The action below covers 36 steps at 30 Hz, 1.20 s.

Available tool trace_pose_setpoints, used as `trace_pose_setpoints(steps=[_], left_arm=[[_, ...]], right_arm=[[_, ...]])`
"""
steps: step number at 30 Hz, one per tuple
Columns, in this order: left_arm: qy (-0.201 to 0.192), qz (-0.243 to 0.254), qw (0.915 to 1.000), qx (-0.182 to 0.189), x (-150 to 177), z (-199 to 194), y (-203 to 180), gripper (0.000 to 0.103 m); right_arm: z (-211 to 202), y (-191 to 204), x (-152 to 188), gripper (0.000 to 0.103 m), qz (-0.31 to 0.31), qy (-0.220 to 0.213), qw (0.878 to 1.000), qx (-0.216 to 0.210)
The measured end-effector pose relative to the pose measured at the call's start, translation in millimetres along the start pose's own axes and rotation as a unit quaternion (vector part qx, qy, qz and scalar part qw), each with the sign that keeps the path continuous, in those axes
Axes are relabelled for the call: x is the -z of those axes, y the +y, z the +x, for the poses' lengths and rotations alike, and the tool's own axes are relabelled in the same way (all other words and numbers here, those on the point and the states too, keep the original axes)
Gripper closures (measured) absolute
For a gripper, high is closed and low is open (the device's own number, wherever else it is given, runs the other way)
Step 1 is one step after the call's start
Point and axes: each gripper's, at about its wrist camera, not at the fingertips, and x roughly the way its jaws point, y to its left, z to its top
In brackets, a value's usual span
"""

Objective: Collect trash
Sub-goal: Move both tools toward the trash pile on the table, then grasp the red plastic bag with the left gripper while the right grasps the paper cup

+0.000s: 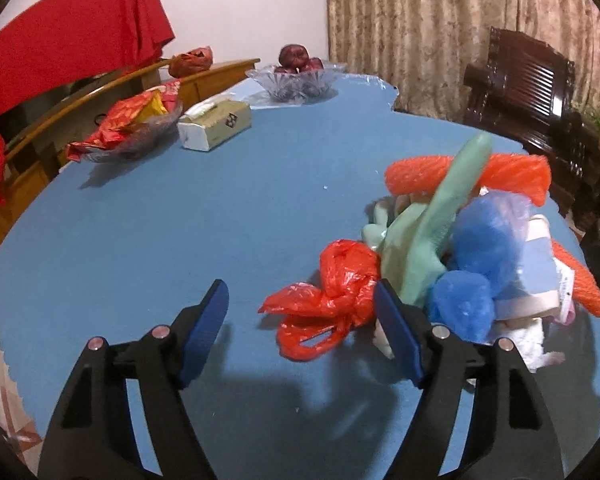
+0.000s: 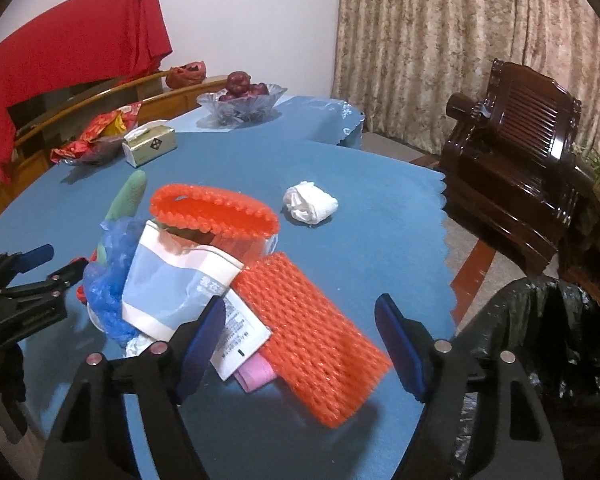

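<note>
- Hovering low over the blue tablecloth, the left gripper has its fingers spread wide apart and holds nothing; a crumpled red plastic bag lies between the fingertips, close against the right-hand pad.
- The right gripper is likewise wide open and empty, angled down at the near end of an orange foam net sleeve that lies between its fingers.
- The trash sits in one heap on the table: blue plastic bags, a white-and-blue wrapper, a pale green glove, a pink scrap and a second orange net resting on top.
- A wadded white tissue lies apart from the heap, farther out on the cloth.
- A bin lined with a black bag stands just beside the table edge, right of the right gripper.
- Farther back stand a tissue box, a glass fruit bowl, a dish of red snack packets and a dark wooden chair.
- The near orange sleeve runs lengthwise from the heap toward the table's front edge; the green glove's finger points up and away.
</note>
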Motion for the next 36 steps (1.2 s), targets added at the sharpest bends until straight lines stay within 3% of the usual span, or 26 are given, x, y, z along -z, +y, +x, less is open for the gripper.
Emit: trace_pose_setpoints(steps=[2,4,7,9,12,18,24,28,31,34,36], left_arm=[[0.007,0.011,0.9999,0.009,-2,10,-2,0.031],[0.015,0.012,0.9996,0.02,-1,19,-3,0.039],[0.024,0.003,0.9986,0.047,-1,29,-1,0.056],[0.025,-0.004,0.997,0.072,-1,32,2,0.076],[0.026,0.0,0.9963,0.082,0,31,0,0.084],[0.01,-0.021,0.9968,0.076,-3,8,10,0.086],[-0.013,-0.023,0.9979,0.059,-7,-16,18,0.086],[-0.026,-0.021,0.9978,0.058,-8,-30,16,0.086],[-0.028,-0.021,0.9971,0.068,-11,-38,12,0.086],[-0.03,-0.019,0.9969,0.07,-12,-45,7,0.086],[-0.033,-0.019,0.9968,0.07,-14,-51,4,0.086]], right_arm=[[3,3,0,0.029,-0.001,0.003,1.0,-0.005],[6,6,-1,0.03,-0.006,0.006,1.0,-0.011],[5,13,-3,0.032,-0.014,0.007,1.0,-0.022],[4,17,-3,0.032,-0.017,0.008,0.999,-0.03],[5,27,-3,0.032,-0.023,0.008,0.999,-0.041],[9,43,-5,0.034,-0.032,0.012,0.998,-0.062],[20,53,-6,0.044,-0.029,0.022,0.997,-0.068],[26,57,-9,0.06,-0.025,0.029,0.995,-0.087],[23,58,-12,0.093,-0.031,0.028,0.994,-0.102],[17,55,-14,0.103,-0.028,0.026,0.992,-0.12],[11,55,-15,0.103,-0.03,0.018,0.992,-0.12]])
